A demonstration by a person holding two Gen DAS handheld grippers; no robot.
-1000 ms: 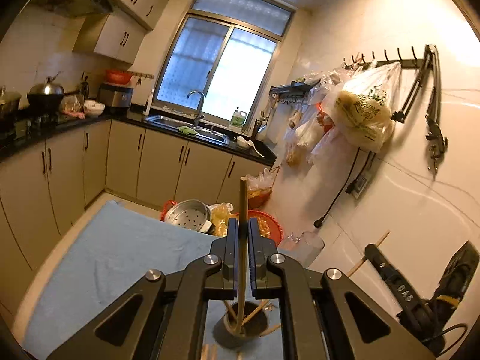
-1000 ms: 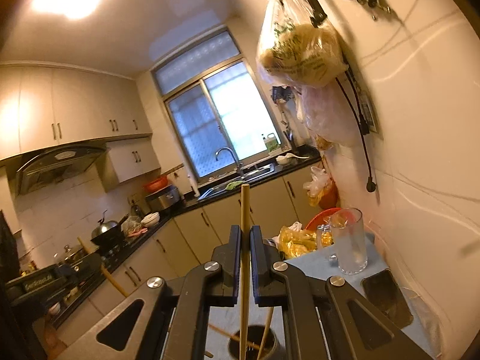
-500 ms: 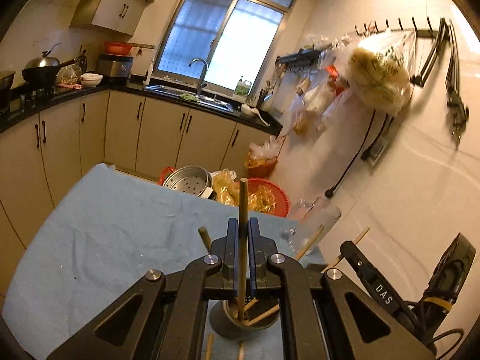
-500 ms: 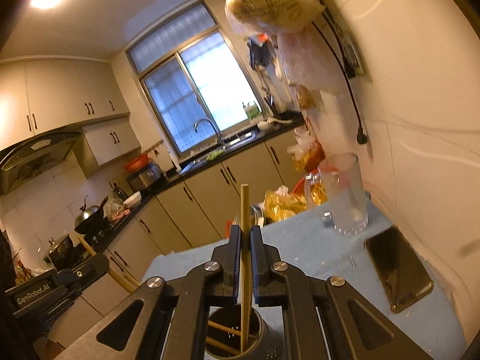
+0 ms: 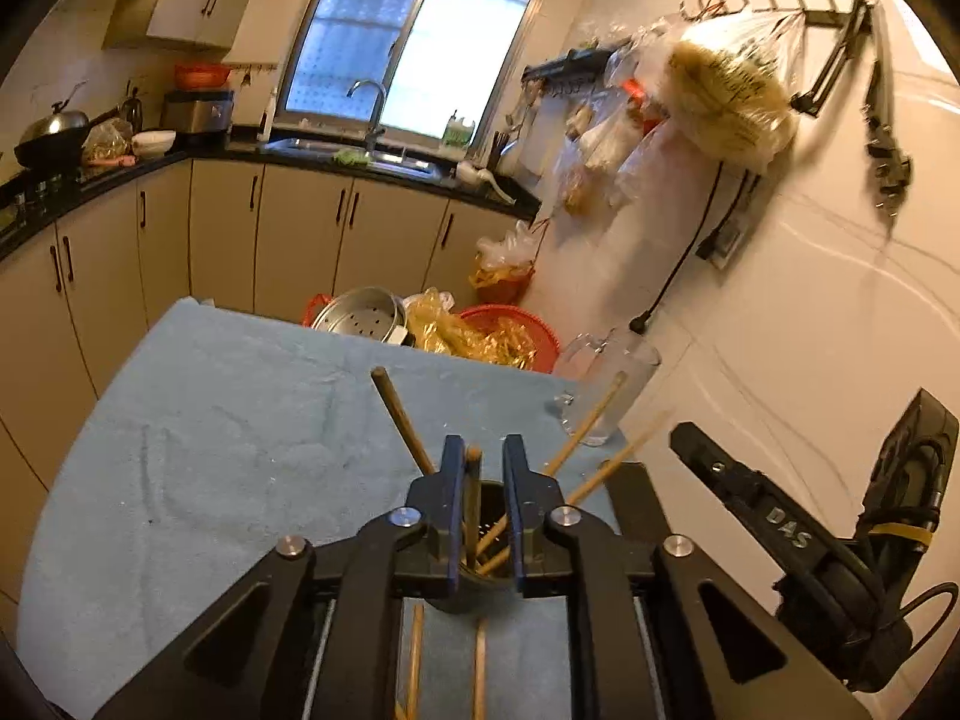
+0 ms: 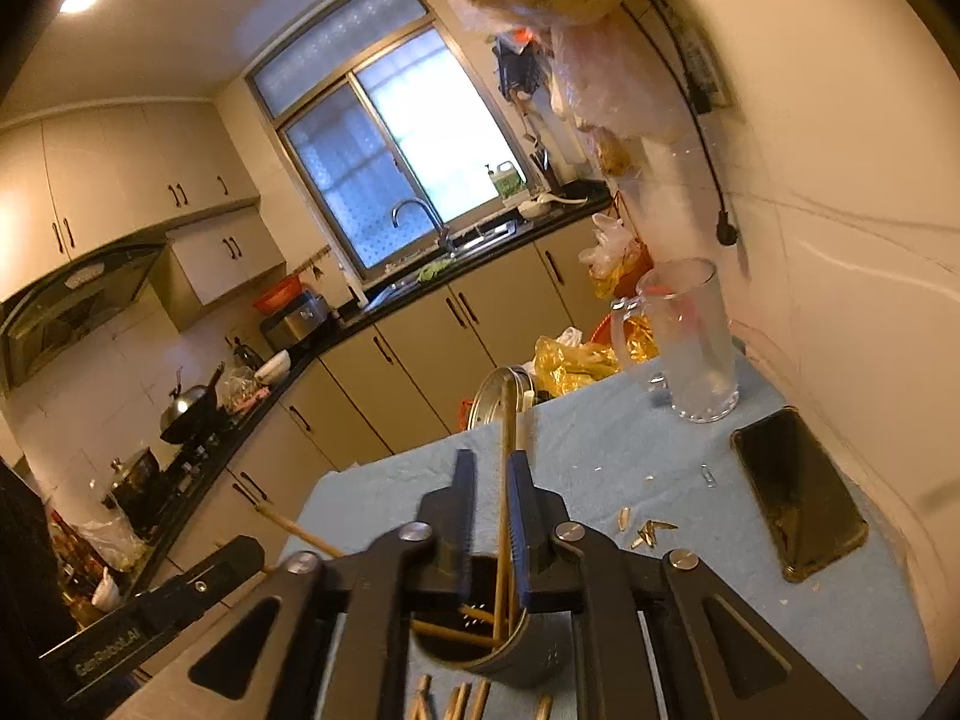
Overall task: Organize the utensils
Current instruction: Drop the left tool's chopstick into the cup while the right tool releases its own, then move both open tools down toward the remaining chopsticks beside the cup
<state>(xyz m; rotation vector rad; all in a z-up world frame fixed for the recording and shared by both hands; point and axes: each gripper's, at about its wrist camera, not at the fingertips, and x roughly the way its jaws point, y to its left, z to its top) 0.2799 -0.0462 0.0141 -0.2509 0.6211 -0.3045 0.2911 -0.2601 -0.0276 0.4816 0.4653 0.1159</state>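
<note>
A dark perforated utensil holder (image 6: 516, 648) stands on the blue cloth, right under both grippers; it also shows in the left wrist view (image 5: 489, 546). Several wooden chopsticks lean in it. My left gripper (image 5: 483, 456) is open, with one chopstick (image 5: 472, 504) standing loose between its fingers, its lower end in the holder. My right gripper (image 6: 491, 468) is open too, with a chopstick (image 6: 505, 480) leaning on its right finger, its tip in the holder. More chopsticks (image 5: 477, 672) lie on the cloth below the holder.
A glass mug (image 6: 690, 342) stands at the table's far right by the wall. A black phone (image 6: 795, 495) lies right of the holder, with small scraps (image 6: 648, 531) beside it. Steamer pot (image 5: 357, 315) and red basket (image 5: 510, 330) sit beyond the far edge.
Both grippers have tilted down over the holder and opened. The chopsticks they clamped have slid down into the holder and now stand loose.
</note>
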